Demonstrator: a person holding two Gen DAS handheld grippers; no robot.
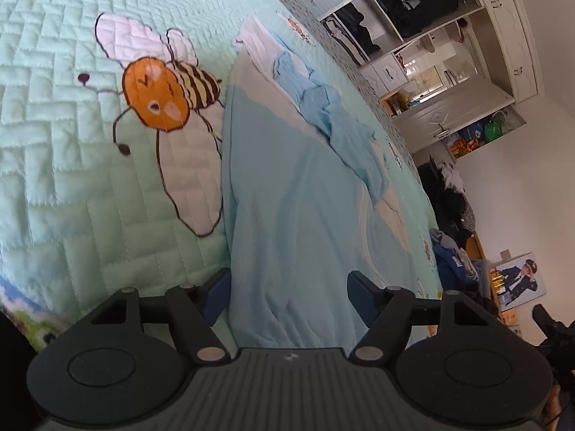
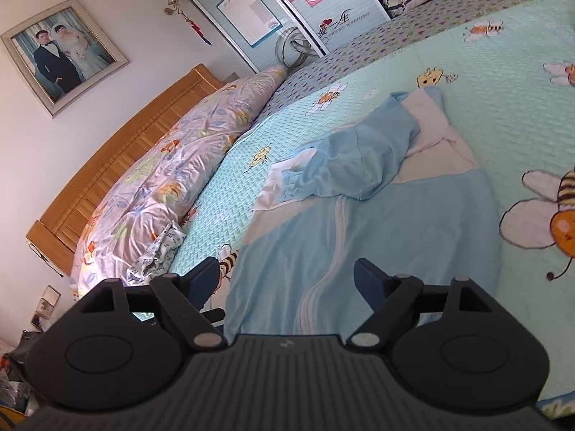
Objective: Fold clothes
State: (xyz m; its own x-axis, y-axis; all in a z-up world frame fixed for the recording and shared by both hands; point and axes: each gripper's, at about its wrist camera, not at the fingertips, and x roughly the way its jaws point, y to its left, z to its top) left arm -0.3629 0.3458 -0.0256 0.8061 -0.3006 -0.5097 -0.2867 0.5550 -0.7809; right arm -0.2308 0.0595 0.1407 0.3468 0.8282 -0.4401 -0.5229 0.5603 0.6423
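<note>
Beside the orange bee print [image 1: 158,97] on the quilted mint bedspread [image 1: 64,165], the pale blue cotton garment [image 1: 287,194] lies partly folded, its sleeve bunched; left gripper [image 1: 287,296] and right gripper [image 2: 285,283] hover wide open, empty, so I'd pinch the hem edges evenly

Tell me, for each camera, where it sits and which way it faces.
Left wrist: rides on the left gripper, looking along its open jaws over the light blue garment toward an open wardrobe; only the jaws show.
Right wrist: rides on the right gripper, jaws open, looking across the light blue garment toward the wooden headboard and rolled floral duvet; no hand shows.
Shared: the garment, and the bee-print quilt beneath it.
</note>
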